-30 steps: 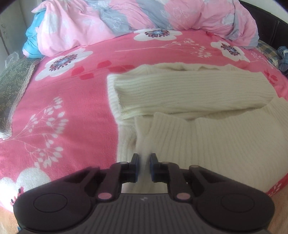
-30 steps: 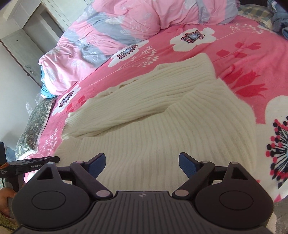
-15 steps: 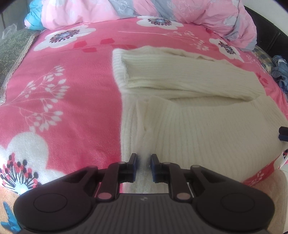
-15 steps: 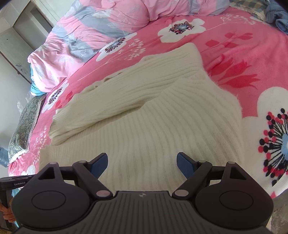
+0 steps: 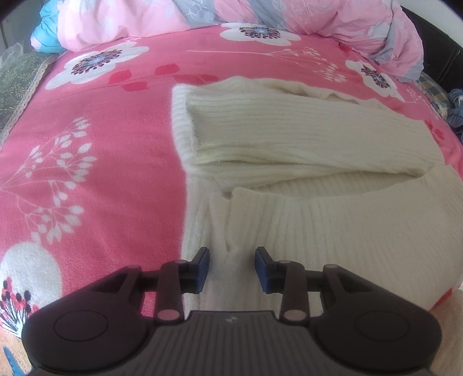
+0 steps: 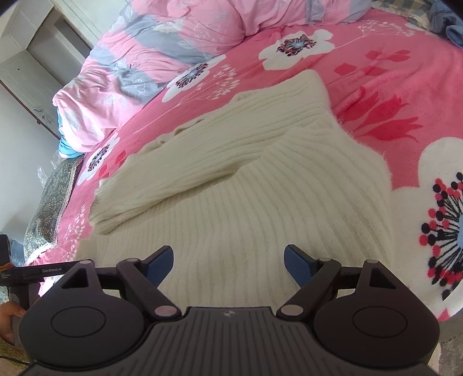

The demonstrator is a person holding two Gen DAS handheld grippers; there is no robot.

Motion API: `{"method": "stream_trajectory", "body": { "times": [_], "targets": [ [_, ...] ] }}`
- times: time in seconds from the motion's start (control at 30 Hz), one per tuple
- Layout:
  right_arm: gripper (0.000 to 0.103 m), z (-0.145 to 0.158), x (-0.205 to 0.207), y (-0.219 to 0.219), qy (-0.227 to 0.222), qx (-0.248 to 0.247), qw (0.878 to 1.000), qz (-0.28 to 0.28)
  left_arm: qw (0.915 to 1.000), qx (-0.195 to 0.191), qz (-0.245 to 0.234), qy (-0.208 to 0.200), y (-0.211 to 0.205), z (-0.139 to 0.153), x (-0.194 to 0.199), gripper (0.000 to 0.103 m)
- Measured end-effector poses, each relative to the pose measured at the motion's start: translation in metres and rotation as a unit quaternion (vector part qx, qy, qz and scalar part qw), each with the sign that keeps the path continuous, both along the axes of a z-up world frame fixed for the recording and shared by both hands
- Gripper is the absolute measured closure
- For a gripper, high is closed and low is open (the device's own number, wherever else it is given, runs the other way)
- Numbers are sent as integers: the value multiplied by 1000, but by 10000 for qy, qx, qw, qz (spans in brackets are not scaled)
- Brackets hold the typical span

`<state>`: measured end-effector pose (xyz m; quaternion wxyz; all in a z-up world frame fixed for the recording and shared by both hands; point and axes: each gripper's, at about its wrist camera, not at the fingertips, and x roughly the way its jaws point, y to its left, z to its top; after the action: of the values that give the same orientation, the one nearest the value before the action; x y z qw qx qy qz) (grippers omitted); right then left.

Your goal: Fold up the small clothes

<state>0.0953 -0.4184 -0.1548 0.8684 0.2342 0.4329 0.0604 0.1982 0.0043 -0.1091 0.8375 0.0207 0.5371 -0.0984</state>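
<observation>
A cream ribbed sweater (image 5: 332,225) lies flat on the pink flowered bedspread (image 5: 86,162), with one sleeve (image 5: 303,136) folded across its far part. My left gripper (image 5: 231,267) hovers at the sweater's near left edge. Its jaws are opening; a small raised crease of knit stands between the pads, which do not press on it. In the right wrist view the sweater (image 6: 260,208) fills the middle. My right gripper (image 6: 230,263) stands wide open just above the sweater's near hem, holding nothing. The left gripper's body (image 6: 37,272) shows at the left edge there.
A bunched pink and grey quilt (image 5: 202,17) lies along the far side of the bed. A green patterned cloth (image 5: 14,84) lies at the left edge, blue clothing (image 5: 454,110) at the right. A pale wardrobe (image 6: 34,57) stands beyond the bed. A hand (image 6: 11,318) shows bottom left.
The left jaws, nearly shut on a pinch of the sweater before, have spread apart and let it go. The left view shifted nearer the bed's front edge. The right gripper stayed open and barely moved.
</observation>
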Motion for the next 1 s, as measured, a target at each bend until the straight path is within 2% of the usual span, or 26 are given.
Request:
{"method": "stream_trajectory", "body": {
  "times": [0.07, 0.17, 0.23, 0.3, 0.37, 0.43, 0.5, 0.63, 0.8, 1.0],
  "targets": [
    [0, 5, -2, 1, -2, -136, 9996, 231, 9996, 225, -153, -107, -9, -1, -4, 74],
    [0, 20, -9, -4, -228, -648, 9970, 364, 9982, 442, -320, -233, -17, 1, -8, 80],
    [0, 29, -9, -17, -410, -846, 9954, 174, 9977, 507, -360, -263, -20, 1, -9, 81],
    [0, 32, 0, -34, -375, -970, 9945, -157, 9977, 510, -354, -267, -21, 0, -10, 81],
    [0, 28, 14, -45, -308, -1170, 9921, -344, 9980, 480, -313, -256, -21, 1, -10, 81],
    [0, 22, 28, -47, -254, -1608, 9859, -384, 9983, 453, -294, -237, -20, 1, -9, 81],
    [0, 14, 44, -42, -224, -2014, 9789, -268, 9984, 435, -287, -214, -19, 1, -7, 80],
    [0, -5, 73, -34, -104, -2402, 9707, -32, 9979, 542, -304, -198, -21, -1, -4, 77],
    [0, -22, 90, -34, 115, -2381, 9711, 116, 9962, 774, -334, -231, -31, -1, -1, 77],
    [0, -5, 73, -28, -139, -2275, 9736, 158, 9936, 985, -422, -361, -40, -1, -2, 77]
  ]
}}
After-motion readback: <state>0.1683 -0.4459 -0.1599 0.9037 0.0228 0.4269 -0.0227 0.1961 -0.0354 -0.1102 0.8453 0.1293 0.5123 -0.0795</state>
